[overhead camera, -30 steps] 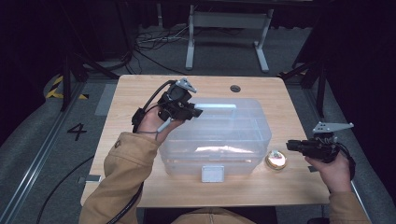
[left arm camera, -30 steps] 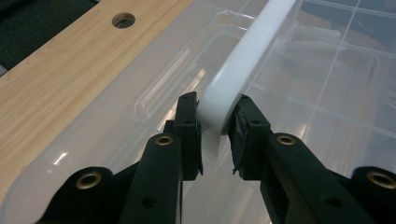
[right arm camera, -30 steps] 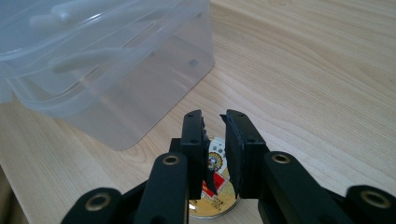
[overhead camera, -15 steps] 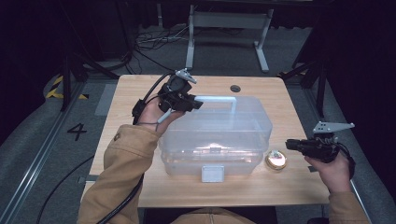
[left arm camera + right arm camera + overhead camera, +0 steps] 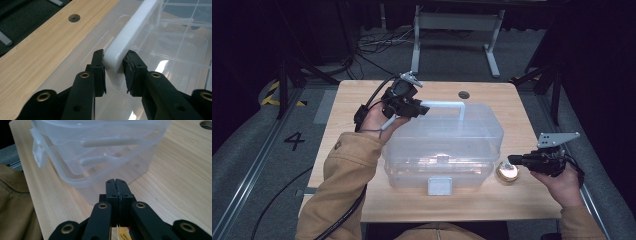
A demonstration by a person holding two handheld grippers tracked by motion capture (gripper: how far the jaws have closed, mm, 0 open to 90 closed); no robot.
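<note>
We see a big clear plastic box (image 5: 444,150) with a lid and a white bar handle (image 5: 443,105) on top. It sits in the middle of the light wooden table (image 5: 492,200), a bit nearer the front edge. A small white latch (image 5: 439,185) is on its front wall. We can look through the walls, and something small lies inside, too blurry to name.

Our left gripper (image 5: 113,72) is at the left end of the handle. Its jaws have just been opening a little, and the handle sits between them with the pads close on both sides. We think the grip is loose. If we lift now, the smooth handle could slip out and the box could drop or tip.

Our right gripper (image 5: 519,160) hovers near the right edge of the table, beside the box. Its jaws are pressed flat together with nothing between them. Just under it lies a small round golden thing (image 5: 507,172). A careless swing could knock it off the table.
</note>
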